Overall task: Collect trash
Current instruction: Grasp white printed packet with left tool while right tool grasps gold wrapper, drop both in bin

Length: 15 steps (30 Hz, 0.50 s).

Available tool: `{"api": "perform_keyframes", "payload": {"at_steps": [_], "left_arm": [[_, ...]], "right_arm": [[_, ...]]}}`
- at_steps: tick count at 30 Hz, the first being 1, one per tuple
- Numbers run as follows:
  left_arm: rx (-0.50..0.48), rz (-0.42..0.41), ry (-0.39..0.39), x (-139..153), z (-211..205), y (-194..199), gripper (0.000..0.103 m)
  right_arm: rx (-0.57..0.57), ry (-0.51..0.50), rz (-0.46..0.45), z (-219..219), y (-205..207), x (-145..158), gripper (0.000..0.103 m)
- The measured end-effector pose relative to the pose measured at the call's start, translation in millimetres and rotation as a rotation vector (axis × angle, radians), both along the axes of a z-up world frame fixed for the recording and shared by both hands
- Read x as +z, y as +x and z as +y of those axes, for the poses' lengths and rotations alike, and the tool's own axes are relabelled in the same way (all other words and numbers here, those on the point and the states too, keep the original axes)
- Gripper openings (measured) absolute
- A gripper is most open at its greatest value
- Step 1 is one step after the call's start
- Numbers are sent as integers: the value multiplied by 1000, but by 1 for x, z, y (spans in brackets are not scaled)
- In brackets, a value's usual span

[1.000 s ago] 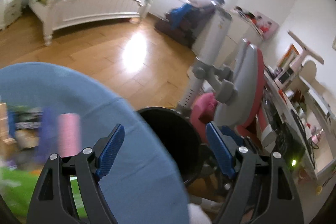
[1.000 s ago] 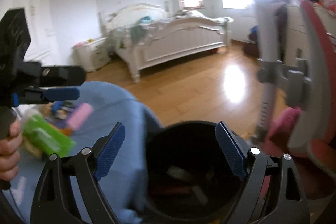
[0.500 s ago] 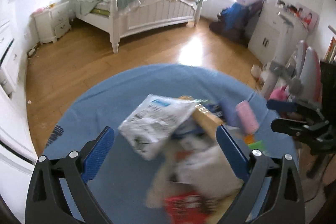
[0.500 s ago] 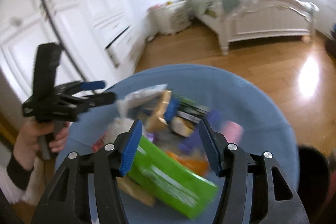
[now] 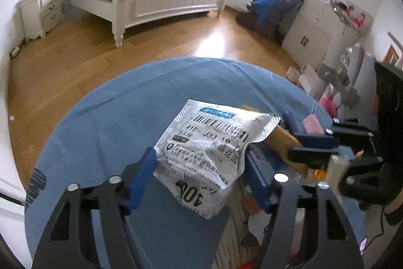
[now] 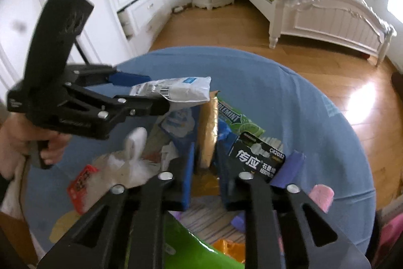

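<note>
A: Change since last frame?
B: Both grippers now clamp trash. Left gripper (image 5: 199, 173): pinching silver courier pouch (image 5: 211, 153), lifted above blue tablecloth (image 5: 105, 132).
A: Right gripper (image 6: 206, 168)?
B: Closed narrowly on gold-edged packet (image 6: 208, 132), upright between its fingers; battery card (image 6: 257, 158) just right, pile beneath.

round bench under a blue cloth (image 6: 314, 117), and the trash is all heaped on it: green mint gum wrapper (image 6: 239, 121), black coin battery card (image 6: 257, 155), pink eraser-like block (image 6: 321, 194), red snack wrapper (image 6: 81, 182), crumpled white plastic bag (image 6: 131, 163)
</note>
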State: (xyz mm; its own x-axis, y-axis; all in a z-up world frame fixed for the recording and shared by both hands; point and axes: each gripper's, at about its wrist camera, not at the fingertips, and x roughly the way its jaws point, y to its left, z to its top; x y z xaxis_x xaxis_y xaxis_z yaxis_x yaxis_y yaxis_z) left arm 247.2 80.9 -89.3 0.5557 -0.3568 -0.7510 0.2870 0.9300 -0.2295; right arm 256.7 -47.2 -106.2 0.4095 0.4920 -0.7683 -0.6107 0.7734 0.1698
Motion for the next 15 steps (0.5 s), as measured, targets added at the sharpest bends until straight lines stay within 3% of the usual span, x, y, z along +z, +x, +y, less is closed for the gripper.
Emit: {"api": "perform_keyframes", "payload": {"at_steps": [3,7,11,15], "left_arm": [[73,-38,-29,4,10,-8,54],[129,-77,-121,20,15,-32,52],[118,-118,-191,45,3,-56,52],[61,-152,-222,74,-35,-77,53]], "right_arm": [[-26,89,-13,-19,-6,9,10],[-56,188,-62,-45,-23,32,10],[-131,253,-174,-83,-53,60,10],[-234,263,-298,-128,-82,79,10]]}}
